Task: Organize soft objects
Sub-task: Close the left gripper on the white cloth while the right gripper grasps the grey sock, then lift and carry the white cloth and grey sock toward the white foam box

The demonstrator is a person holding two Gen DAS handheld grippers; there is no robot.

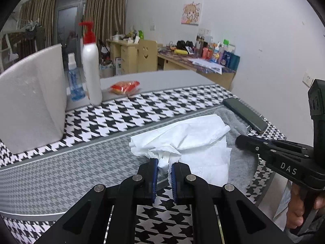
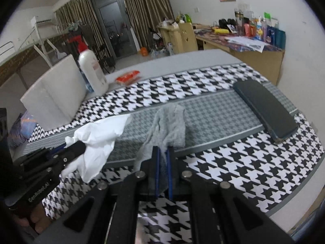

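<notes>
- Your left gripper [image 1: 164, 167] is clenching a bunched corner of the white cloth [image 1: 189, 140], which is hanging partly above the houndstooth table [image 1: 126, 120]
- Your right gripper [image 2: 162, 154] is pinching the grey cloth [image 2: 170, 124], beside the dark case [image 2: 264, 109]

A surface [image 2: 233, 162] under a houndstooth cloth [image 2: 203, 85] carries a white foam block [image 1: 30, 101], a pump bottle [image 1: 91, 71], a red packet [image 1: 125, 86], a dark phone [image 2: 264, 111] and a grey cloth [image 2: 170, 126].
</notes>
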